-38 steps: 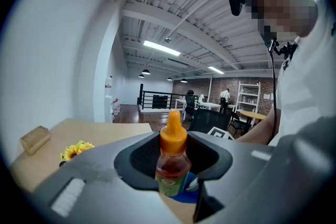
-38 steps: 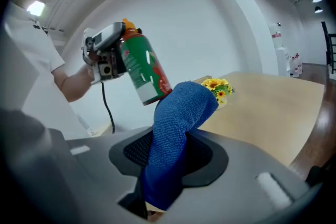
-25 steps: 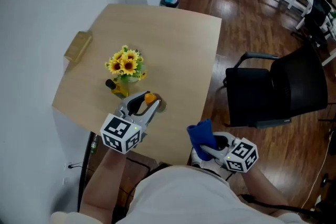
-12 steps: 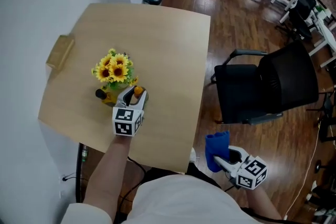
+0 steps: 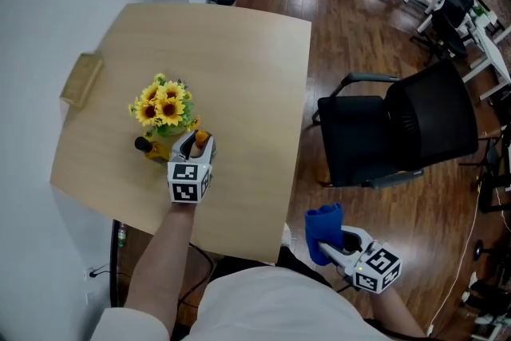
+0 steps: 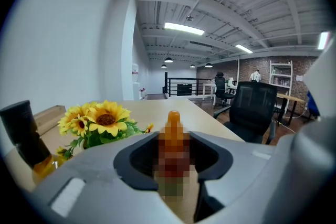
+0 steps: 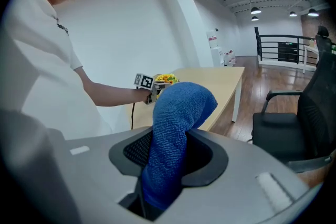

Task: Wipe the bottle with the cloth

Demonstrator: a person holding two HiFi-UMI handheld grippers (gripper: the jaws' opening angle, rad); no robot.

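White wall (image 5: 48, 4) runs down the left side of the room, and a pale wooden table (image 5: 239, 68) stands against it on a dark wood floor (image 5: 351, 36). At the table's left edge, about midway along it, lies a small wooden block (image 5: 80, 80).

Closer to the near-left corner stands a black-capped bottle (image 5: 146, 147) with yellow liquid in it. Just right of it, and a little farther in from the near edge, is a bunch of sunflowers (image 5: 162, 101).

Right beside the flowers, on their near side, is the left gripper (image 5: 192, 149), reaching in over the table's near edge. Its jaws are drawn in narrow around the orange-topped bottle (image 6: 172, 126), which stands upright between them with its pointed tip rising above the jaws. In the left gripper view the sunflowers sit just to the left of this bottle and the black-capped bottle farther left. Whether the held bottle's base rests on the table cannot be told.

Further right, off the table past its near-right corner and over the floor, is the right gripper (image 5: 334, 253). Its jaws are closed on a blue cloth (image 7: 176, 123), a thick folded wad that sticks up out of them and bends over at the top. The cloth and the orange-topped bottle are well apart.

Beyond the table's right edge stands a black office chair (image 5: 415, 128) with armrests.
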